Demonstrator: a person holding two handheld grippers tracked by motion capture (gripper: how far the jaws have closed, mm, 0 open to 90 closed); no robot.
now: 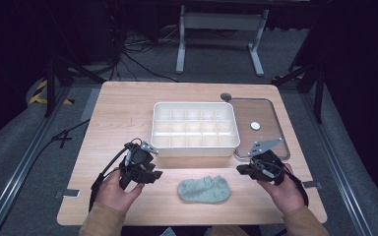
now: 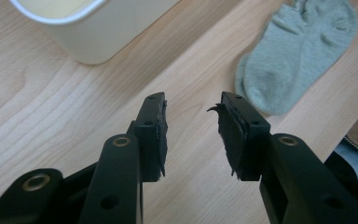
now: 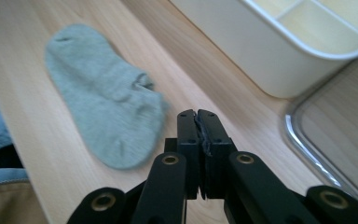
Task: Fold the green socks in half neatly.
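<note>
A pale grey-green sock [image 1: 204, 190] lies flat near the front edge of the wooden table [image 1: 123, 113], between my two grippers. My left gripper [image 1: 152, 175] is to the sock's left, open with nothing between its jaws. In the left gripper view the sock [image 2: 298, 56] lies ahead and to the right of the parted jaws [image 2: 191, 121]. My right gripper [image 1: 242, 169] is to the sock's right, its jaws pressed together and empty. In the right gripper view the sock [image 3: 105, 105] lies just left of the shut tips [image 3: 197, 114].
A white divided box [image 1: 195, 129] with several empty compartments stands mid-table, behind the sock. Its transparent lid [image 1: 261, 127] lies flat to the box's right. The box's corner [image 2: 88, 28] is close ahead of the left gripper, and its wall [image 3: 279, 51] is beside the right gripper.
</note>
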